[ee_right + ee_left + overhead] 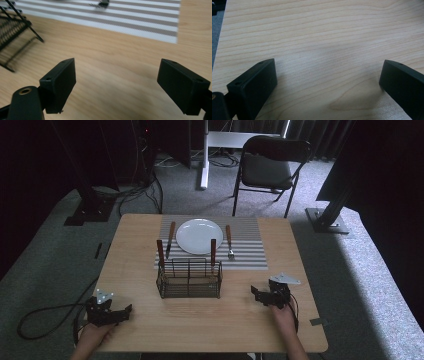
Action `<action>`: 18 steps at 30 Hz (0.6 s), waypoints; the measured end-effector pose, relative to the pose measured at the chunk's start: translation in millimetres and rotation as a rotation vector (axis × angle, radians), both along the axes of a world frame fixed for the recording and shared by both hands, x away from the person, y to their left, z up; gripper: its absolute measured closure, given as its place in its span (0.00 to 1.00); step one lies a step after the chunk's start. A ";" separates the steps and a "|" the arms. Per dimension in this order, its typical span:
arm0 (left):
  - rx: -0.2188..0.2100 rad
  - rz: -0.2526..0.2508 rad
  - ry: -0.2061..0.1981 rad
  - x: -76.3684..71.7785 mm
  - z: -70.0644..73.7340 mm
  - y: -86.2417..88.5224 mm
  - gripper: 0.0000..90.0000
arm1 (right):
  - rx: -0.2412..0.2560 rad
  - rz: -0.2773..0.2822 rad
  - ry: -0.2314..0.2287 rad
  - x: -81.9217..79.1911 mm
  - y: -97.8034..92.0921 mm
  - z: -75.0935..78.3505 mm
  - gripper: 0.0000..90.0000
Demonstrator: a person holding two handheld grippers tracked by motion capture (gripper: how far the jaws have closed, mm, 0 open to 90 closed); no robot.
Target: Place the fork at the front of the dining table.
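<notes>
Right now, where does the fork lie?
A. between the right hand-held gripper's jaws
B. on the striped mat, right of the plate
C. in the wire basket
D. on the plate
B: the fork lies flat on the striped mat, just right of the plate.

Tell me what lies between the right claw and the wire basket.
Bare wooden table. In the high view, nothing sits between the right claw and the wire basket; the right gripper view shows the same bare wood.

Dim high view with dark surroundings; gripper views softly blurred.
</notes>
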State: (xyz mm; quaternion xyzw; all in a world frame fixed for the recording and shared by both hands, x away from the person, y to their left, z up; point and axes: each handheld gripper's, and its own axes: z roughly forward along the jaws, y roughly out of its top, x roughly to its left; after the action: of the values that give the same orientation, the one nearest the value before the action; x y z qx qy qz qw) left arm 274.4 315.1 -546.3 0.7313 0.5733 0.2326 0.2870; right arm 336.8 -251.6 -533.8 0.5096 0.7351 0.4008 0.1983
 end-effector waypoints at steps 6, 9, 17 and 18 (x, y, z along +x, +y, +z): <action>0.000 0.000 0.000 0.0 0.0 0.0 0.01 | -0.025 -0.033 0.002 -13.1 -12.5 -2.6 0.17; 0.000 0.000 0.000 0.0 0.0 0.0 0.01 | -0.046 -0.052 0.000 -19.1 -15.3 -3.6 0.17; -0.001 0.001 -0.001 0.0 0.0 -0.1 0.01 | -0.064 -0.099 0.008 -33.8 -24.2 -4.3 0.16; -0.001 0.000 -0.001 0.0 0.0 -0.1 0.01 | -0.062 -0.105 0.007 -35.8 -26.1 -5.5 0.16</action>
State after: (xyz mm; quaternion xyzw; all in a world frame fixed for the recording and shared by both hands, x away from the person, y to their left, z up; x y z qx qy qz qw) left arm 274.4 315.0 -546.4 0.7310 0.5735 0.2328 0.2874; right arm 300.9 -277.7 -539.4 0.5425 0.7202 0.3649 0.2320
